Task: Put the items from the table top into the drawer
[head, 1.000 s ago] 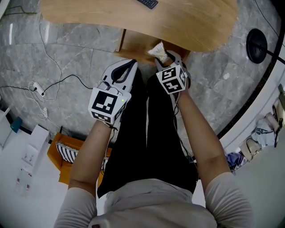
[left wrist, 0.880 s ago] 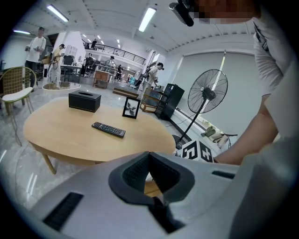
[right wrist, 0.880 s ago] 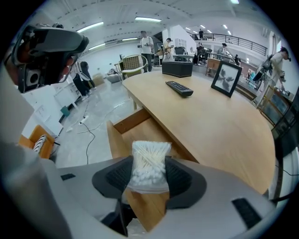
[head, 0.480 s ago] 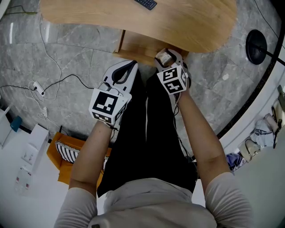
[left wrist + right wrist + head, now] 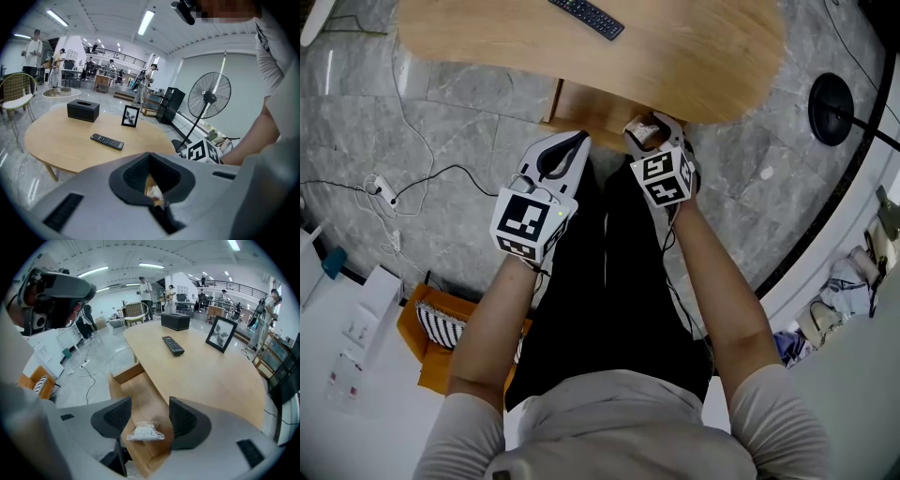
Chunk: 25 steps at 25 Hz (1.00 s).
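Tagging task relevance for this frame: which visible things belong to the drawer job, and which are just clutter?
Job:
- remote, black box and photo frame on the table
- open drawer
- small clear bag, already lying in the drawer

Lying about:
- standing fan
- power strip on the floor
- wire chair

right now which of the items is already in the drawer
The small clear bag, lying in the open drawer; the remote, black box and picture frame sit on the table top.
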Tool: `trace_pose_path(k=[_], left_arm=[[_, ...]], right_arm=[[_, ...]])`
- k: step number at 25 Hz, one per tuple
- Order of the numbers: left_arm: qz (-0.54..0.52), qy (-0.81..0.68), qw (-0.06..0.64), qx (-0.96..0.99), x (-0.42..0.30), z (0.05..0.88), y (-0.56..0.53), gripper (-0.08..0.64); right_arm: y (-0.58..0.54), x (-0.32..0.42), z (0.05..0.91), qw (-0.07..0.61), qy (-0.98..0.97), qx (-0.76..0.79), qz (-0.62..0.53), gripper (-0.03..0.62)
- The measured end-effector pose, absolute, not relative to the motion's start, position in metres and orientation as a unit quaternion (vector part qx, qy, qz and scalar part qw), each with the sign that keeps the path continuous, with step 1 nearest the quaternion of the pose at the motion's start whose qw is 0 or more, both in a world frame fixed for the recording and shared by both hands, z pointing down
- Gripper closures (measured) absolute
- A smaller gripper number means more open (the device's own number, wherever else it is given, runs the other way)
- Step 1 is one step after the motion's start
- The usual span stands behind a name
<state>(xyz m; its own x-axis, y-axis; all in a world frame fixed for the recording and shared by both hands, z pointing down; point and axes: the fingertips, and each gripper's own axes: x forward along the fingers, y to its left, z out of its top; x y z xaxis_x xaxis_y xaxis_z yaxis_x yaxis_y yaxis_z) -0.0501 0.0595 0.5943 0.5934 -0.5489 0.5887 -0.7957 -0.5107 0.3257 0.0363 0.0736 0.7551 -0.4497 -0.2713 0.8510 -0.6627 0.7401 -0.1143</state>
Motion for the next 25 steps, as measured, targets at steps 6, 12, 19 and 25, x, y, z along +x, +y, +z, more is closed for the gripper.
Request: trace_pose_path(k=[6,12,19,25], left_arm=[[0.207,-0.405,0.276,0.847,-0.045,0.557,0.048,0.551],[0.194,-0.413,0.273,0.847,-0.038,0.508,0.047,0.551],[0.180,-0.426,0.267,0.845,-0.043,0.448,0.043,0.551],[0.194,-0.433,0.234,0.849,-0.043,0.395,0.050,0.551]], right_arm=[[0.056,0.040,0.703,0.422,-0.830,0.296,0.213,0.337],[0.046,0.051,0.632,0.403,-0.837,0.310,0.204,0.337],[0.026,0.061,0.545,0.368,-0.850,0.330,0.179,0.339],[0.023,0.070,0.465,0.348,-0.866,0.328,0.147,0.339]])
